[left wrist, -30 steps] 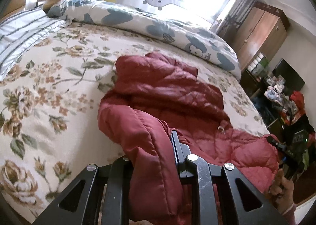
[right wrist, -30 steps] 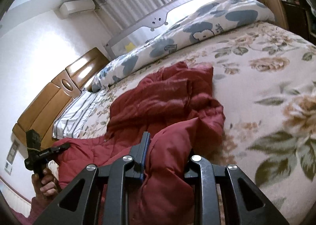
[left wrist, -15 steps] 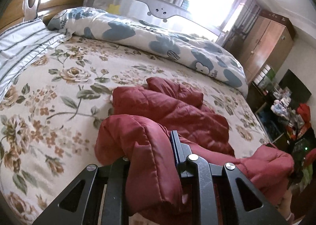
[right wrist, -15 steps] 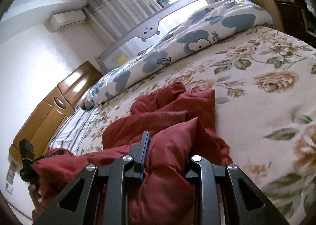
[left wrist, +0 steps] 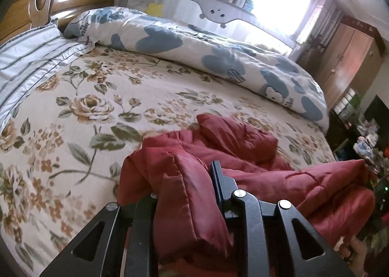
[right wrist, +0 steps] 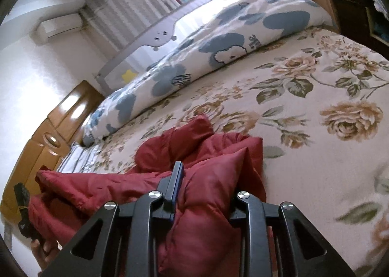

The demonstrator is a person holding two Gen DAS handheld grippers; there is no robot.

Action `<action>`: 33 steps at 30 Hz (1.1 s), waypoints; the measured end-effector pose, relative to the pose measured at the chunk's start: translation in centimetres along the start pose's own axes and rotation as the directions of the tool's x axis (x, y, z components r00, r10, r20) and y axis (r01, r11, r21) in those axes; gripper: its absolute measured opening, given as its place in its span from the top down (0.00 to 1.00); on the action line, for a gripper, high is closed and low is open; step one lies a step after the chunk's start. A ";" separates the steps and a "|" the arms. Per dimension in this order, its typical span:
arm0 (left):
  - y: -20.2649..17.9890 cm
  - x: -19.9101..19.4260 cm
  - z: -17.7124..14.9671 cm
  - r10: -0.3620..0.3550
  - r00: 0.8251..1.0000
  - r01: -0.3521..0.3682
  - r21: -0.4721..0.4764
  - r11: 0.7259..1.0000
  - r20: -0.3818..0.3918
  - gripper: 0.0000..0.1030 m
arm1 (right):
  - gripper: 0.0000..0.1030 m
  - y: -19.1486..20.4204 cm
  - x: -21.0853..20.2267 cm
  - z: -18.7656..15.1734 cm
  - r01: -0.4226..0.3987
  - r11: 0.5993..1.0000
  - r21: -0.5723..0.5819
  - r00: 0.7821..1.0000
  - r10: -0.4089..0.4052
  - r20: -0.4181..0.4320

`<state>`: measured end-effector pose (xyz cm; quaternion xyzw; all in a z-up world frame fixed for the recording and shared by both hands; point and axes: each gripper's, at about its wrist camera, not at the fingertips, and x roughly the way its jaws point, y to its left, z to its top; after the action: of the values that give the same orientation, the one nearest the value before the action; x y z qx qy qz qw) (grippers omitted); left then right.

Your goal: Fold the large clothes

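On the floral-printed bed cover [left wrist: 102,111], a dark red padded jacket [left wrist: 233,136] lies bunched. Left gripper [left wrist: 187,179] stands narrow, clamped on a thick fold; right gripper [right wrist: 206,179] likewise pinches another fold. Each gripper's outer finger is buried in fabric. Both views blur at the edges.

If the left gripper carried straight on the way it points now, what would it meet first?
Probably the bunched rest of the dark red padded jacket, which the left gripper already pinches, lying just ahead; beyond it the cream floral bedspread. Depth is unclear.
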<state>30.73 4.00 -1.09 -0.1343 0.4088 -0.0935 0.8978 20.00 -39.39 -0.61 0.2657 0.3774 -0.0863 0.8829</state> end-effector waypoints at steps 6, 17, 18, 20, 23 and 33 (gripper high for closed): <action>0.2 7.4 2.6 0.047 0.998 -0.047 -0.010 0.999 -0.050 0.76 | 0.74 -2.1 5.3 1.8 0.042 0.996 0.080 0.998 -0.038 -0.050; 0.8 18.8 4.5 0.105 0.988 -0.108 -0.023 0.994 -0.115 0.72 | 0.74 -4.3 12.6 2.3 0.110 0.990 0.084 0.991 -0.103 -0.080; 0.9 19.6 4.7 0.108 0.987 -0.112 -0.024 0.993 -0.120 0.71 | 0.74 -4.4 13.0 2.3 0.113 0.990 0.085 0.991 -0.106 -0.080; 1.1 20.7 5.0 0.109 0.986 -0.114 -0.033 0.993 -0.127 0.71 | 0.73 -4.5 13.9 2.4 0.124 0.989 0.086 0.990 -0.118 -0.077; 1.5 21.9 5.5 0.102 0.984 -0.112 -0.057 0.992 -0.147 0.70 | 0.73 -4.4 15.2 2.4 0.157 0.986 0.055 0.986 -0.153 -0.069; 1.7 14.1 3.4 0.061 0.997 -0.066 -0.092 0.994 -0.054 0.33 | 0.72 -4.6 16.5 2.3 0.167 0.984 0.061 0.984 -0.163 -0.077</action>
<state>42.55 2.27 -9.53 -0.1607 0.4394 -0.0490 0.8824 31.37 -43.72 -12.88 0.2659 0.4266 -0.1621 0.8491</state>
